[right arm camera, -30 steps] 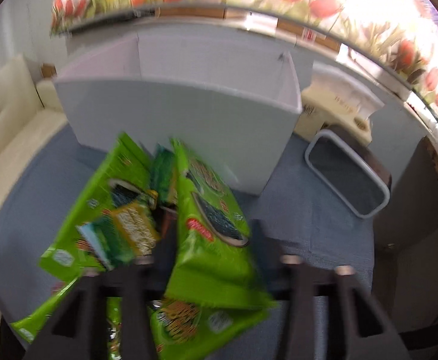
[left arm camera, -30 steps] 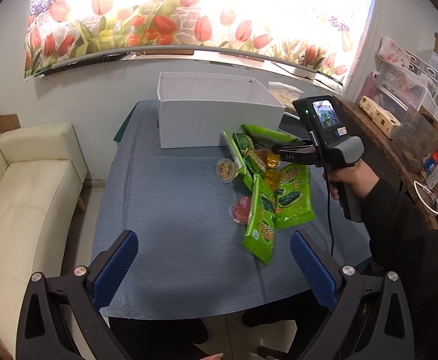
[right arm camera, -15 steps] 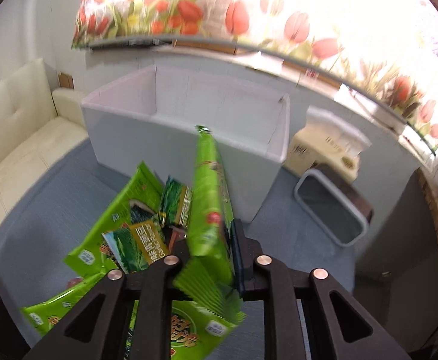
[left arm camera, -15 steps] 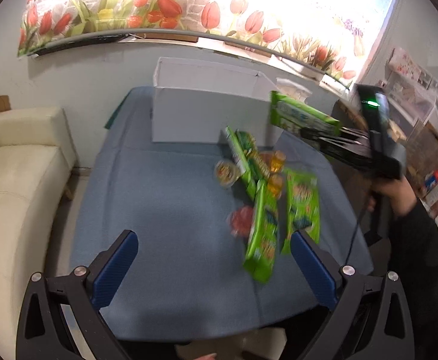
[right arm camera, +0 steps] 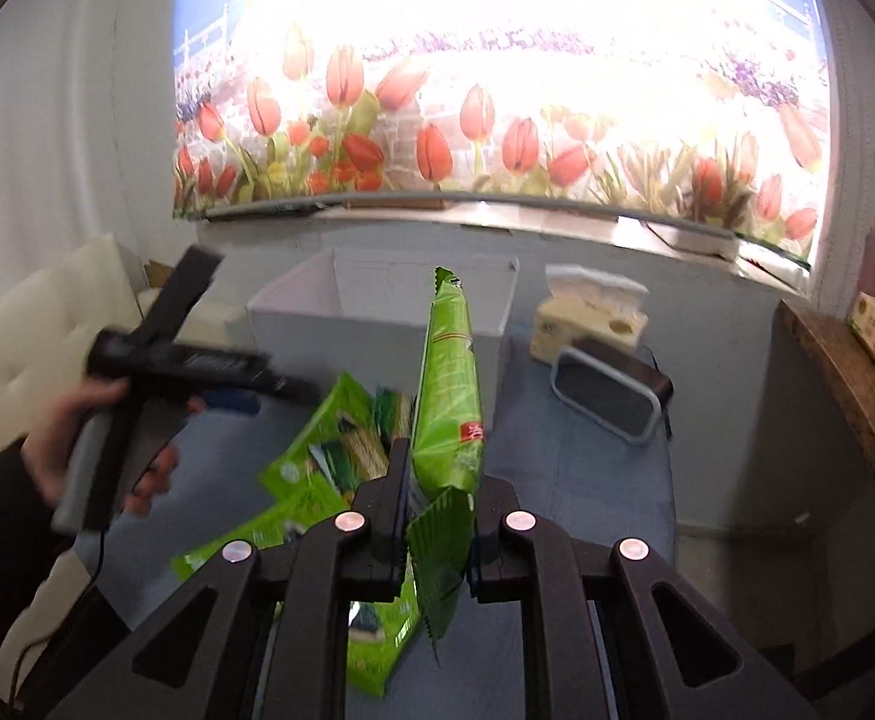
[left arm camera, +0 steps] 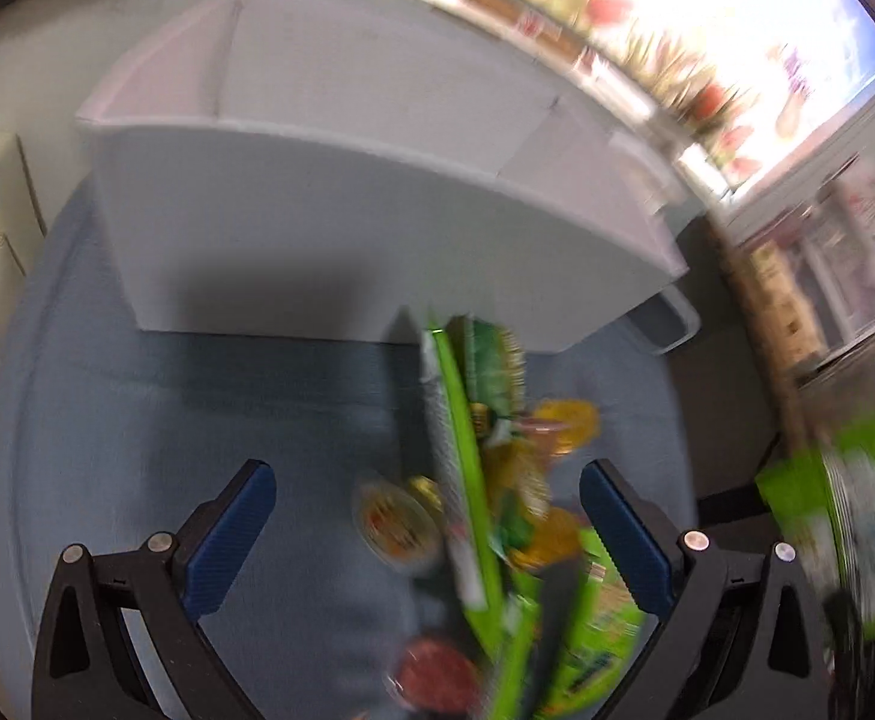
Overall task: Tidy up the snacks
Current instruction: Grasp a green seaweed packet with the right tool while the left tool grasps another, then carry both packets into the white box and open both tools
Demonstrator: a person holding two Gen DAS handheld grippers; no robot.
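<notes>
My right gripper (right arm camera: 437,480) is shut on a green snack pack (right arm camera: 446,396) and holds it upright above the table; the same pack shows blurred at the right of the left wrist view (left arm camera: 833,516). My left gripper (left arm camera: 428,516) is open, low over the heap of green snack packs (left arm camera: 467,480) and small jelly cups (left arm camera: 395,522) on the blue tablecloth. The white box (left arm camera: 341,228) stands just behind the heap, and it shows in the right wrist view (right arm camera: 377,312) too. The left gripper (right arm camera: 239,396) appears there, over the green packs (right arm camera: 329,450).
A grey-rimmed tray (right arm camera: 608,399) and a tissue box (right arm camera: 587,318) stand right of the white box. A cream sofa (right arm camera: 23,360) is at the left. A wooden shelf (right arm camera: 845,396) with boxes runs along the right. A tulip picture (right arm camera: 497,90) covers the wall.
My left gripper has dropped down and forward to the snack heap, still open. My right gripper has lifted the green pack higher and drawn back from the box.
</notes>
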